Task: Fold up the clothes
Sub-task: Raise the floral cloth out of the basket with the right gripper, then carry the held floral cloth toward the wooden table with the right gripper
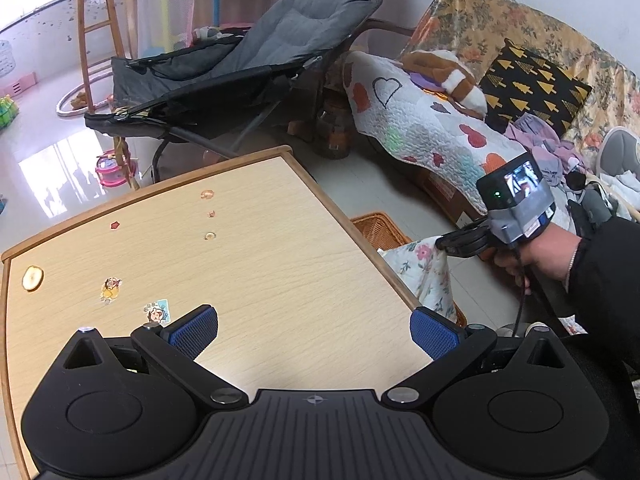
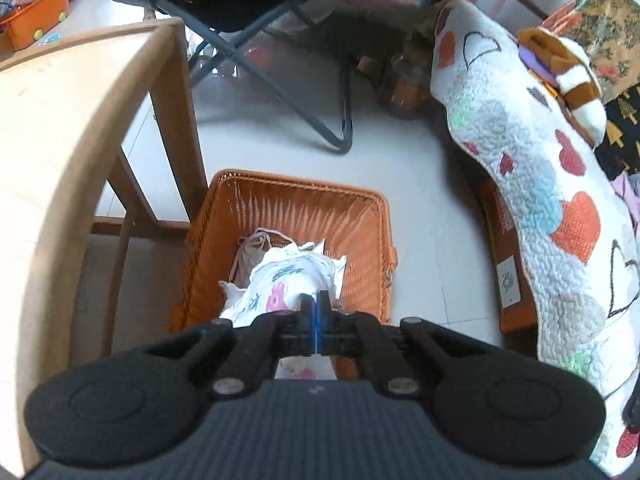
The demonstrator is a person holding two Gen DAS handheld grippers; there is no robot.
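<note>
The right gripper (image 2: 317,312) is clamped on a floral cloth (image 2: 288,284), with its blue pads pressed together on a fold of the fabric. The cloth is seen hanging from the fingers over an orange wicker basket (image 2: 304,204), and its lower part lies inside the basket beside a beige garment (image 2: 250,254). The basket is placed on the tiled floor, just beside the leg of a wooden table (image 2: 48,152).

The left gripper (image 1: 314,330) is held released above the near edge of the table, with its jaws spread wide and nothing between them. Several small stickers (image 1: 157,312) are found on the tabletop. In the left wrist view, the right gripper is located off the table's right edge, gripped by a hand (image 1: 532,254) in a dark sleeve, with the cloth draped below its fingers.

A quilted blanket with hearts (image 2: 532,184) is laid over a sofa to the right of the basket. A dark folding chair (image 1: 248,68) is positioned beyond the table.
</note>
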